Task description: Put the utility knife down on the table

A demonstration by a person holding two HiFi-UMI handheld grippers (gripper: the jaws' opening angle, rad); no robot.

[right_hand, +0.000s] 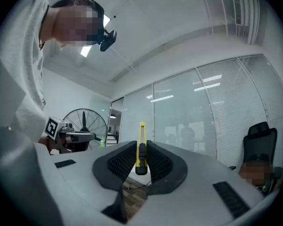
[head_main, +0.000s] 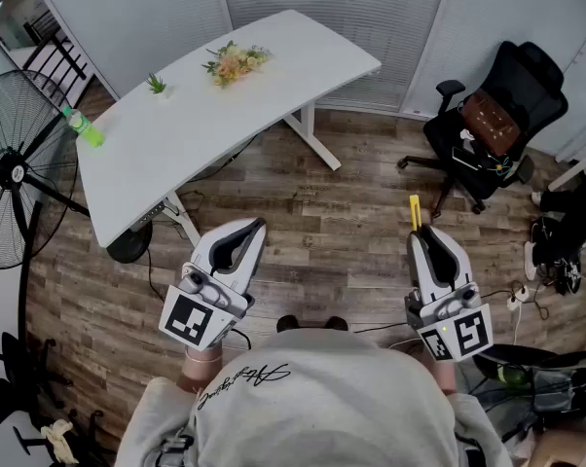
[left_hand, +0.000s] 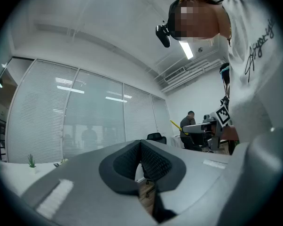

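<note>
The yellow utility knife (head_main: 415,211) is clamped between the pads of my right gripper (head_main: 421,232), its tip sticking out past the fingertips. In the right gripper view the knife (right_hand: 141,132) stands upright between the jaws of the right gripper (right_hand: 141,149), with its black slider at the pads. My left gripper (head_main: 252,230) is held in front of the person at the left, its jaws together with nothing in them; in its own view the left gripper (left_hand: 140,146) shows its pads meeting. The white table (head_main: 264,76) lies ahead to the left, well beyond both grippers.
On the table are a flower bunch (head_main: 235,63), a small plant (head_main: 157,85) and a green bottle (head_main: 84,127). A standing fan (head_main: 16,168) is at the left, a black office chair (head_main: 497,125) at the right. Cables and a power strip (head_main: 519,300) lie on the wood floor.
</note>
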